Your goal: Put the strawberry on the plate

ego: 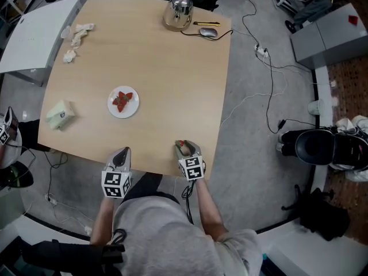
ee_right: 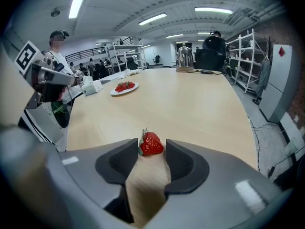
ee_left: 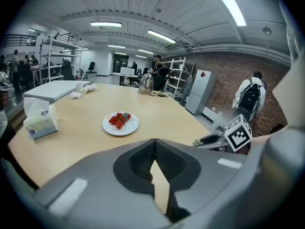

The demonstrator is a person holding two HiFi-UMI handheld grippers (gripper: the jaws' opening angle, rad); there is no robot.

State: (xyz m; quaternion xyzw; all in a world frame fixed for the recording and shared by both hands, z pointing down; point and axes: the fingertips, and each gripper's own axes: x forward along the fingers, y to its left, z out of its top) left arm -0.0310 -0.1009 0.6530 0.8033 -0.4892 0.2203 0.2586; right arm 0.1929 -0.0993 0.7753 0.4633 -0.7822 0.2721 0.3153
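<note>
Strawberry [ee_right: 151,144] lies on the counter [ego: 167,73] near its front edge, between the tips of the right hand-held gripper [ego: 184,148]. Jaws stand wide, the pads not clearly pressing. Best to close squarely and gently, then lift toward the plate [ego: 110,111], well apart. Left hand-held gripper [ee_left: 155,141] is clenched and empty.

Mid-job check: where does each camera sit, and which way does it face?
Head view: on the person's head, looking steeply down at the table; shows torso, forearms, left gripper and right gripper.
Left gripper view: on the left gripper, facing across the table toward the plate; its own jaws, closed, fill the bottom.
Right gripper view: on the right gripper, facing along the table; its own jaws flank a strawberry.
Shared: both gripper views show the plate and the other gripper.
</note>
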